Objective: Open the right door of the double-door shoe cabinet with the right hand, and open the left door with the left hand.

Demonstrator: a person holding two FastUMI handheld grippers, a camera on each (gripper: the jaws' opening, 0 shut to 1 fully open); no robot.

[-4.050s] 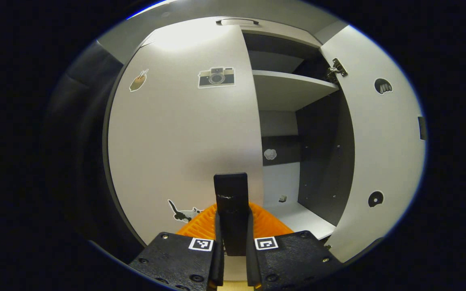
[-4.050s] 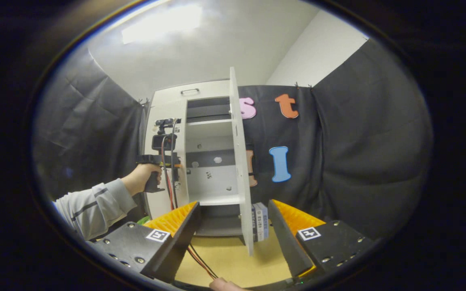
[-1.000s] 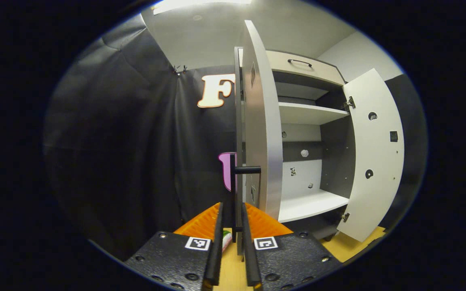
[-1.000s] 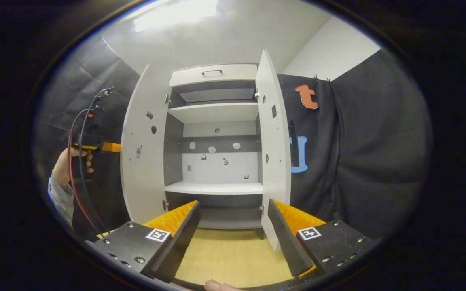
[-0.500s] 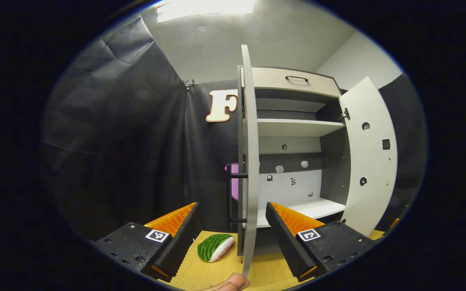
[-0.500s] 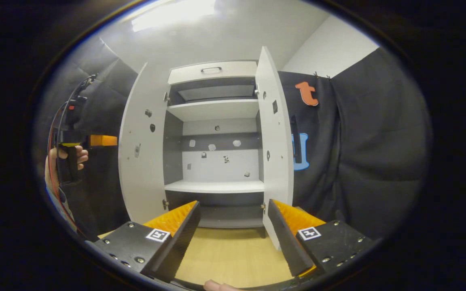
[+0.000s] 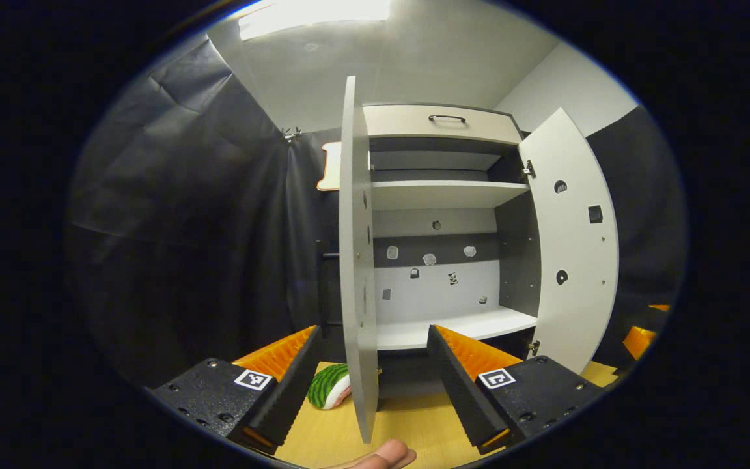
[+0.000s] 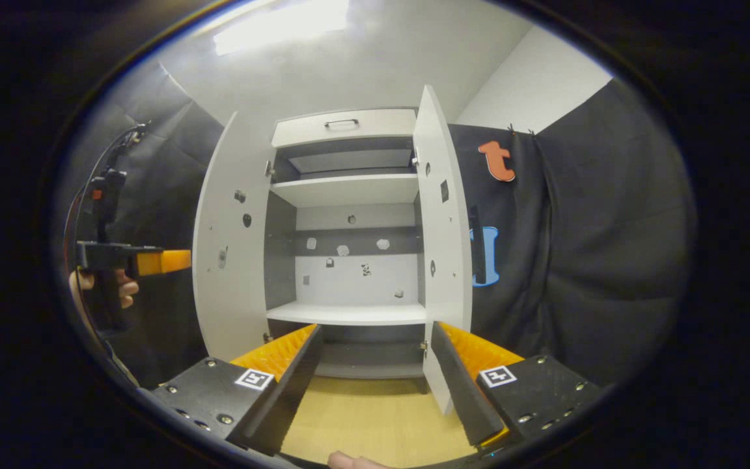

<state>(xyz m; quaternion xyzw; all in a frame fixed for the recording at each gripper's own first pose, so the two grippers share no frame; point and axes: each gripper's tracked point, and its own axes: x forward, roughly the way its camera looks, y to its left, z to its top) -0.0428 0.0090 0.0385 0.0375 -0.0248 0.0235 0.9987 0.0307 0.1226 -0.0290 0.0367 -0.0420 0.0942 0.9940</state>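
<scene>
Nearest in my left gripper view, my left gripper (image 7: 372, 365) has its fingers spread wide apart and grips nothing. A fingertip (image 7: 385, 454) shows at the bottom edge. Just past the fingers, a green striped plush toy (image 7: 327, 385) lies on the wooden floor (image 7: 414, 423) beside the left door (image 7: 357, 273), which stands swung out, edge toward me. In my right gripper view, my right gripper (image 8: 375, 365) is likewise wide open and empty. Farther off stands the shoe cabinet (image 8: 349, 260), with the right door (image 8: 443, 247) swung fully out and white shelves bare inside. Off to the side, a hand (image 8: 98, 286) holds the other gripper clear of the left door.
</scene>
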